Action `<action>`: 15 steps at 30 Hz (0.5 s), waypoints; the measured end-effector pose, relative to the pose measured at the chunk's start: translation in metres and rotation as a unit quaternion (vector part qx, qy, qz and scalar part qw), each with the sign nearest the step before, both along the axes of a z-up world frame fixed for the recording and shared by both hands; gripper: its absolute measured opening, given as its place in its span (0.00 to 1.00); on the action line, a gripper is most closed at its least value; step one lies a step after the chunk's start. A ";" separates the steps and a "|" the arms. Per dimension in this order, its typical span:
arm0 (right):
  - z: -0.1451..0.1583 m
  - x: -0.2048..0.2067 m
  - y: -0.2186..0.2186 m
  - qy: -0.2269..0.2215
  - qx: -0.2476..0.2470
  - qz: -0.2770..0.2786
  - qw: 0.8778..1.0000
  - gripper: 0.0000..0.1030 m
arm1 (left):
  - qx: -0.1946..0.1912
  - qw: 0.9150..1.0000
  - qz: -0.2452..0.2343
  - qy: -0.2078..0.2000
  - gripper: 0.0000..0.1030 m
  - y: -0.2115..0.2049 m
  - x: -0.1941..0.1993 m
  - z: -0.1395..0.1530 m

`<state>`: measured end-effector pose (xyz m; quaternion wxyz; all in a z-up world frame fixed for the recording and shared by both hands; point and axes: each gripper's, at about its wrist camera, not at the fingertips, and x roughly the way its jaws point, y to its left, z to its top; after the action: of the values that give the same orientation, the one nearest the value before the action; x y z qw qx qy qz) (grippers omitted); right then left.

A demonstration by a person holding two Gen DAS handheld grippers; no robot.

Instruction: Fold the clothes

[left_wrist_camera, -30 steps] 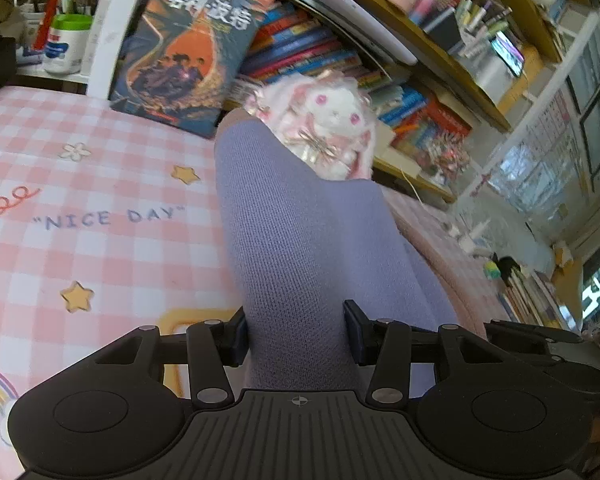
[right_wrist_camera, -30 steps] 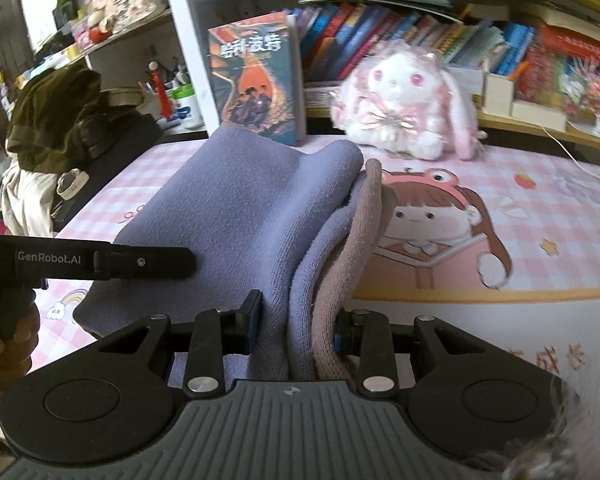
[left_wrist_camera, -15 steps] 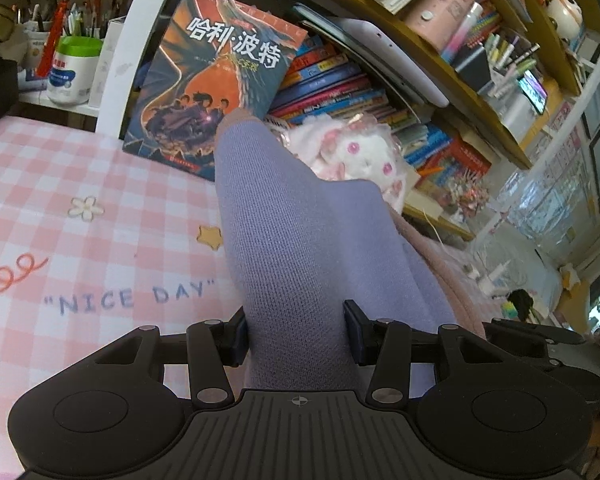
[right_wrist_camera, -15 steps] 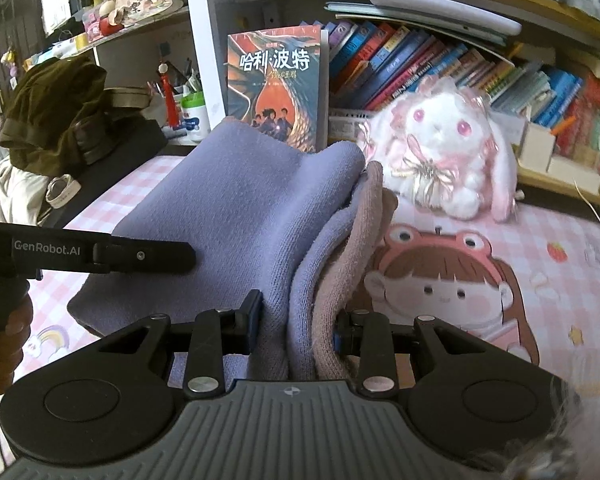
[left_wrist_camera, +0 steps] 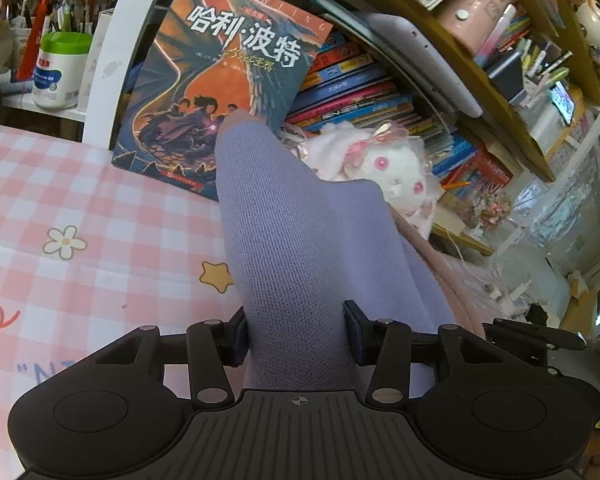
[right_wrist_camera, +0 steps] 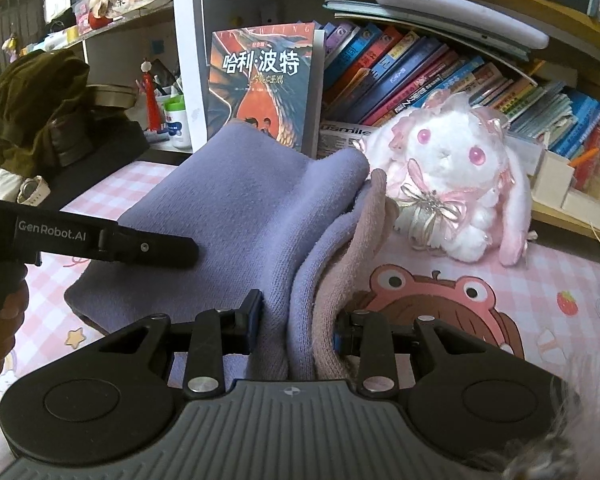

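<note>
Above pink checked cloth (left_wrist_camera: 80,208): left tongs (left_wrist_camera: 296,336), right tongs (right_wrist_camera: 296,316) both clamp lilac garment (right_wrist_camera: 240,216).

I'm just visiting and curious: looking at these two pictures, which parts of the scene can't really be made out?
- Left wrist view: the purple garment hides part of the white plush rabbit.
- Right wrist view: the left hand-held gripper has its lower finger hidden under the cloth.
- Both views: the garment's near end is covered by the gripper bodies.
</note>
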<state>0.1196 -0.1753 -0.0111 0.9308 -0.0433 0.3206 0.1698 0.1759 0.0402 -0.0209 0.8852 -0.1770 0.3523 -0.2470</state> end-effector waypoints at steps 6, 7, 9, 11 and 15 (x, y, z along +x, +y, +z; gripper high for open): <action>-0.010 0.020 -0.005 0.006 0.006 0.005 1.000 0.29 | 0.005 1.000 0.002 0.005 0.44 -0.005 0.014 -0.010; -0.012 0.022 -0.006 0.008 0.006 0.006 1.000 0.29 | 0.007 1.000 0.003 0.008 0.44 -0.006 0.017 -0.011; -0.016 0.028 -0.007 0.014 0.007 0.005 1.000 0.29 | 0.010 1.000 0.003 0.013 0.44 -0.008 0.021 -0.016; -0.021 0.034 -0.009 0.022 0.009 0.003 1.000 0.29 | 0.016 1.000 0.003 0.021 0.44 -0.011 0.025 -0.020; -0.032 0.043 -0.012 0.043 0.016 -0.002 0.999 0.29 | 0.026 0.999 0.002 0.033 0.44 -0.013 0.029 -0.029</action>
<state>0.1623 -0.1875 -0.0433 0.9173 -0.0204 0.3574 0.1743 0.2053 0.0270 -0.0497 0.8779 -0.1626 0.3876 -0.2296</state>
